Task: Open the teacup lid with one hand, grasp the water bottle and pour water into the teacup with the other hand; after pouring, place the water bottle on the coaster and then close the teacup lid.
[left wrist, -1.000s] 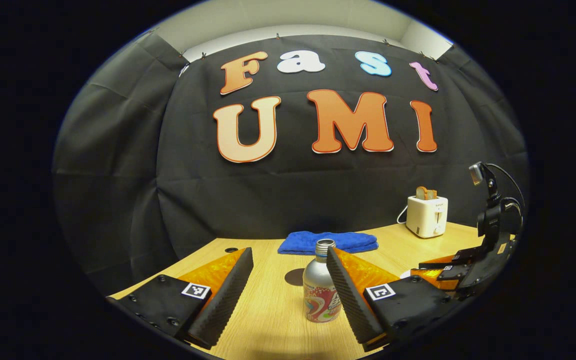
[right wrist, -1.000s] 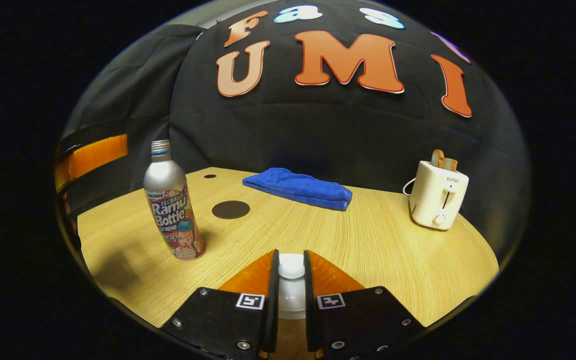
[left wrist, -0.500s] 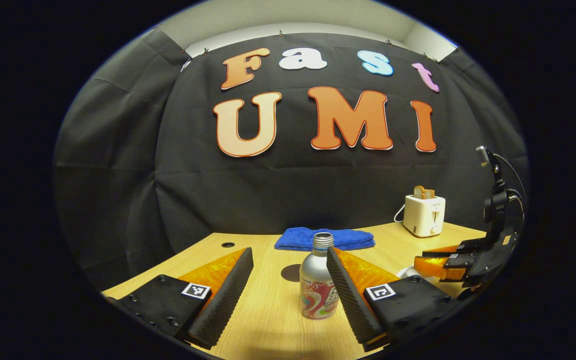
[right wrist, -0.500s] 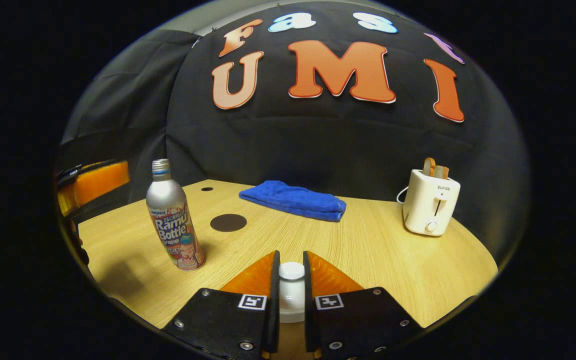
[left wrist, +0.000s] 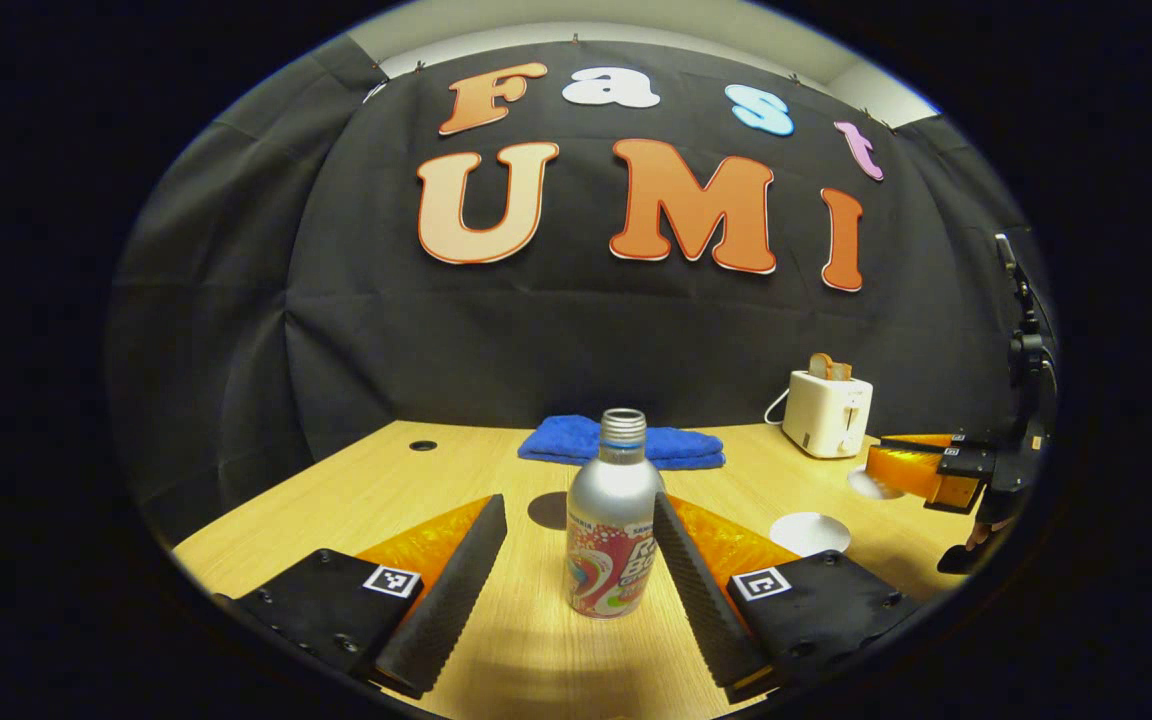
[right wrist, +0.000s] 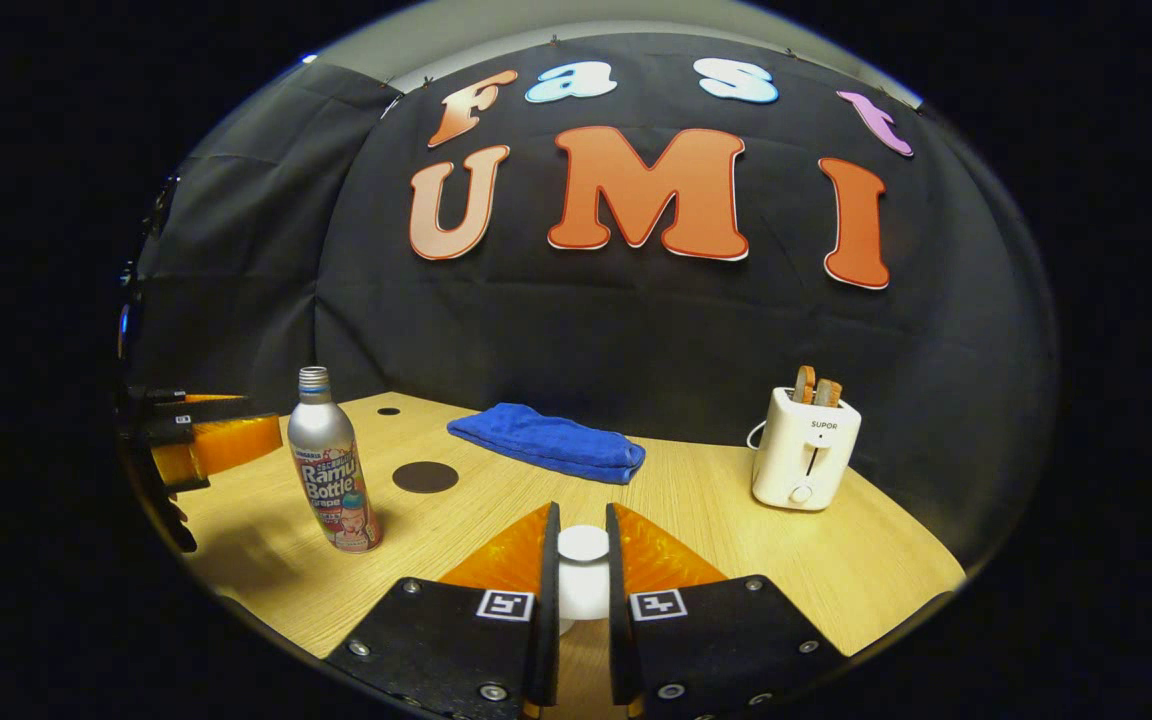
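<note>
Left gripper view: left hand-held gripper (left wrist: 576, 585) spread wide, bottle (left wrist: 614, 530) upright on the counter (left wrist: 356, 500) between the fingers, unpinched; a skewed closing could tip it.

Right gripper view: right hand-held gripper (right wrist: 576, 590) clenched on the lid (right wrist: 583, 570); slipping would drop it. Coaster (right wrist: 425, 477) far left.

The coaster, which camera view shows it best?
The right gripper view: the dark round coaster lies fully exposed on the table. In the left gripper view, the water bottle hides part of it.
</note>
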